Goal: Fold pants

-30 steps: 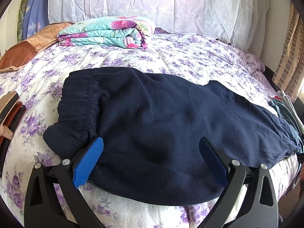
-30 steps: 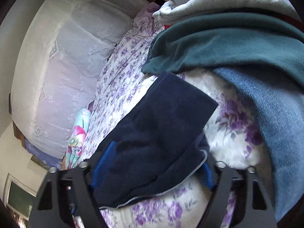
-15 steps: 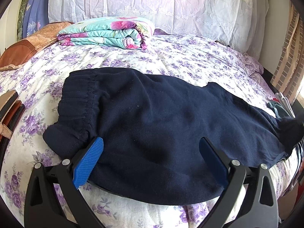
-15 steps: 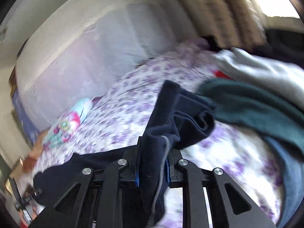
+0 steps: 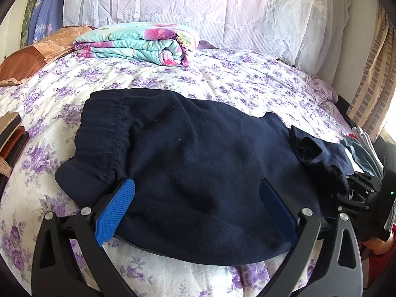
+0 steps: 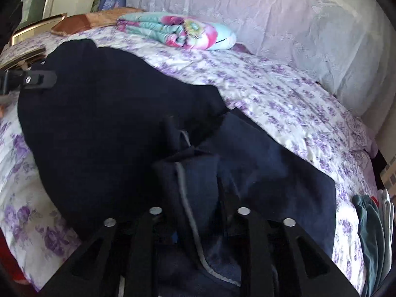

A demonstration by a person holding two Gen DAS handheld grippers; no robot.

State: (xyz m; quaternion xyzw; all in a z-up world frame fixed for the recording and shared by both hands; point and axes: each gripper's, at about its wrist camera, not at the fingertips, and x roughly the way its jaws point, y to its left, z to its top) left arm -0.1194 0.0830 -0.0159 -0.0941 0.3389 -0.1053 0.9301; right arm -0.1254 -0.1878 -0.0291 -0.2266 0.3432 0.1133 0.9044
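Pants [image 5: 198, 163] lie flat near the bed's [image 5: 247, 84] front edge. Left gripper [image 5: 198, 205], jaws spread, pins the near hem; right gripper [image 6: 198, 212], clamped on the cuff, lifts it for folding toward the waistband.

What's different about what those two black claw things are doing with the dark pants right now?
The left gripper stands wide open, its blue fingers straddling the navy pants near the waistband without pinching. The right gripper is shut on the pants' leg end, lifting a bunched fold off the bed. The left one sits low on the cloth; the right one carries cloth. Both share the same black frame.
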